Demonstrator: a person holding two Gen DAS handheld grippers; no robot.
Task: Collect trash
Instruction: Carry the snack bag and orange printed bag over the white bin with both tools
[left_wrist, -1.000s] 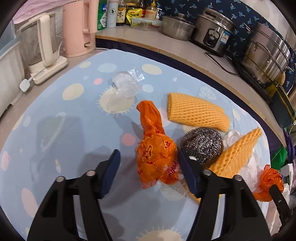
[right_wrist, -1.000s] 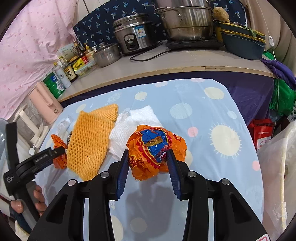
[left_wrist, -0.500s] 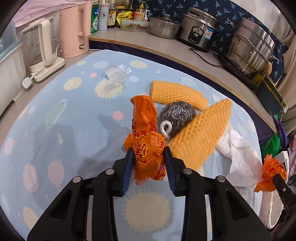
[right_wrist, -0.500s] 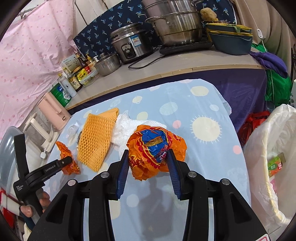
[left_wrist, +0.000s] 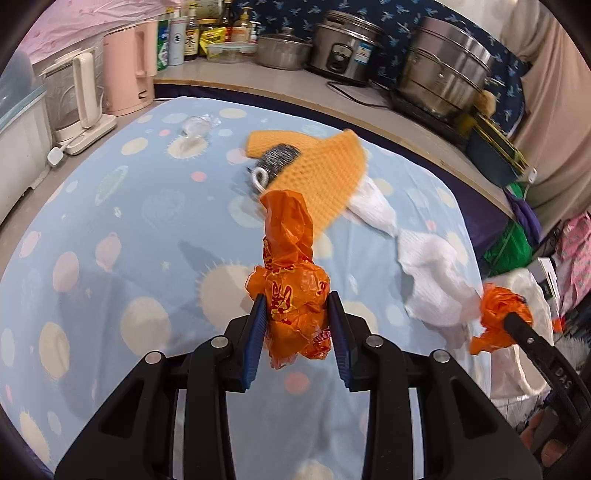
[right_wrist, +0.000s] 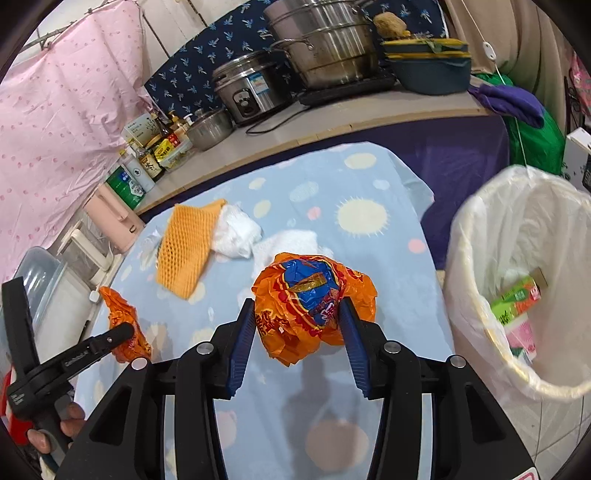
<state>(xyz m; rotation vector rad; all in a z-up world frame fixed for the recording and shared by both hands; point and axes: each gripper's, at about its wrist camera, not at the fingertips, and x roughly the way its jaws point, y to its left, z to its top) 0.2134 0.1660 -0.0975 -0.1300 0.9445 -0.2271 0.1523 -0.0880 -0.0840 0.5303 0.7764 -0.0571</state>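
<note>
Above the sun-patterned blue tablecloth (left_wrist: 110, 229), my left gripper (left_wrist: 297, 325) is clenched on a twisted orange plastic wrapper (left_wrist: 291, 288), lifted clear of the cloth. My right gripper (right_wrist: 299, 328) carries a crumpled orange-and-blue snack bag (right_wrist: 310, 299); its jaws have just been opening, yet the bag sits between the pads, touching both. Just right of it stands the white-lined trash bin (right_wrist: 480, 280). Orange foam netting (left_wrist: 325, 177), a steel scourer (left_wrist: 277, 162) and white paper towels (left_wrist: 432, 266) lie on the cloth.
</note>
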